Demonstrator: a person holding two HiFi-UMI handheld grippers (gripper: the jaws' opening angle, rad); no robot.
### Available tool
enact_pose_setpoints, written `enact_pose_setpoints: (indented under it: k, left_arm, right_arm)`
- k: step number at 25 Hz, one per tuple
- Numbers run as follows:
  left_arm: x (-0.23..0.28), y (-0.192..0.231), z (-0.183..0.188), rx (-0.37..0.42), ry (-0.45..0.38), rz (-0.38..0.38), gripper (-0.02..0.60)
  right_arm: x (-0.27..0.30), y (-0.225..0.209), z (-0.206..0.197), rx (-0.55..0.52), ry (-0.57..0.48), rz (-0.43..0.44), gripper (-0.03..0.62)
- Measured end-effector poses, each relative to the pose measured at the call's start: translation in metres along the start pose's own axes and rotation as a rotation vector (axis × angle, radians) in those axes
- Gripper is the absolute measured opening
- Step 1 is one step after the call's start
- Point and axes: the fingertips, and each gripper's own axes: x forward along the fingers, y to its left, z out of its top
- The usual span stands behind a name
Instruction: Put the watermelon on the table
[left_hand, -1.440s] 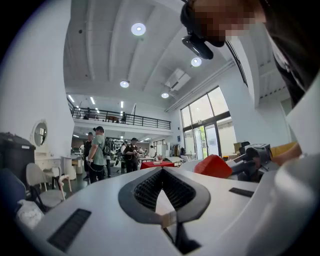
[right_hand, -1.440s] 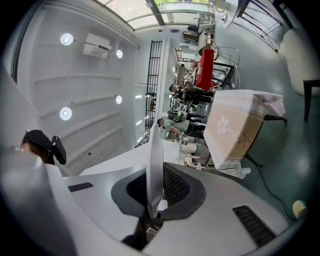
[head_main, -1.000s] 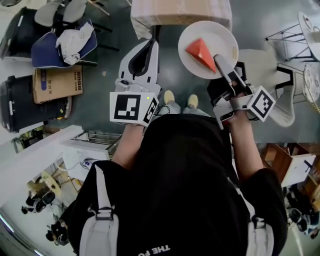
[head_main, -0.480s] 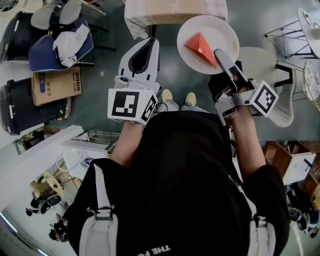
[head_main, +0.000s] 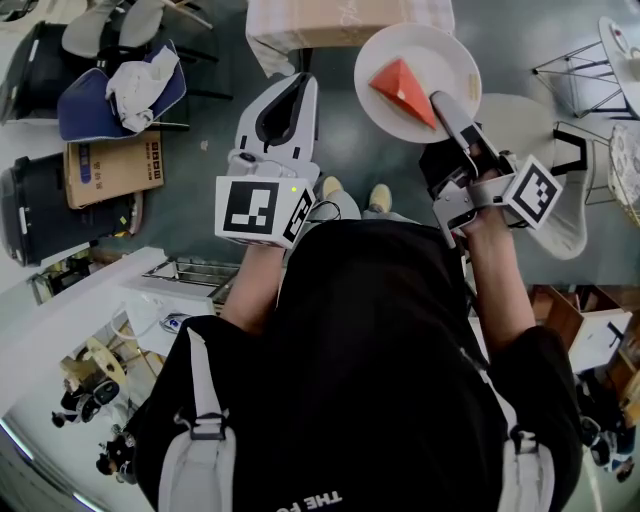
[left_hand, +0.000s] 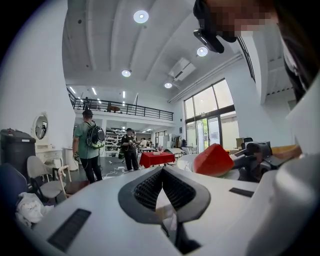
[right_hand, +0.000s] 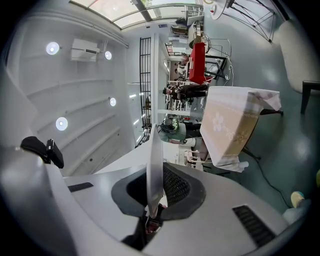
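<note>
Right tongs (head_main: 445, 105) pinched rim of plate (head_main: 445, 50); watermelon wedge (head_main: 403, 90) sat loose mid-plate, probably slippy, one tilt and gone. Left tongs (head_main: 303, 84) closed, empty.

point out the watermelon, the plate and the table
watermelon (head_main: 403, 90), head view, middle of the red wedge
plate (head_main: 445, 55), head view, bare white surface near the rim
table (head_main: 300, 30), head view, its cloth cover

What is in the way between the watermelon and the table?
Nothing visible. The watermelon sits on a plate gripped in the right gripper jaws, already close to the cloth-covered table.
</note>
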Motion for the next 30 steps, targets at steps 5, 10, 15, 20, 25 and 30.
enact_pose_setpoints:
  k: [5, 10, 15, 20, 25, 30]
  left_arm:
    - [0.002, -0.006, 0.001, 0.001, -0.001, 0.012, 0.011]
    - [0.002, -0.004, 0.000, 0.003, 0.007, 0.013, 0.011]
    - [0.004, 0.004, -0.005, -0.004, 0.014, 0.009, 0.011]
    - [0.014, 0.022, -0.007, -0.012, 0.012, 0.004, 0.011]
    - [0.030, 0.049, -0.009, -0.023, 0.017, -0.003, 0.011]
    - [0.054, 0.074, -0.009, -0.030, 0.022, -0.018, 0.011]
  right_arm:
    - [-0.001, -0.003, 0.001, 0.009, 0.018, -0.002, 0.023]
    - [0.006, -0.002, 0.000, 0.009, 0.025, 0.005, 0.023]
    - [0.016, -0.002, -0.002, 0.003, 0.024, 0.005, 0.023]
    - [0.031, -0.008, 0.000, 0.005, 0.016, 0.009, 0.023]
    - [0.059, -0.013, 0.005, 0.015, 0.003, 0.016, 0.023]
    - [0.092, -0.017, 0.013, 0.012, 0.001, 0.023, 0.023]
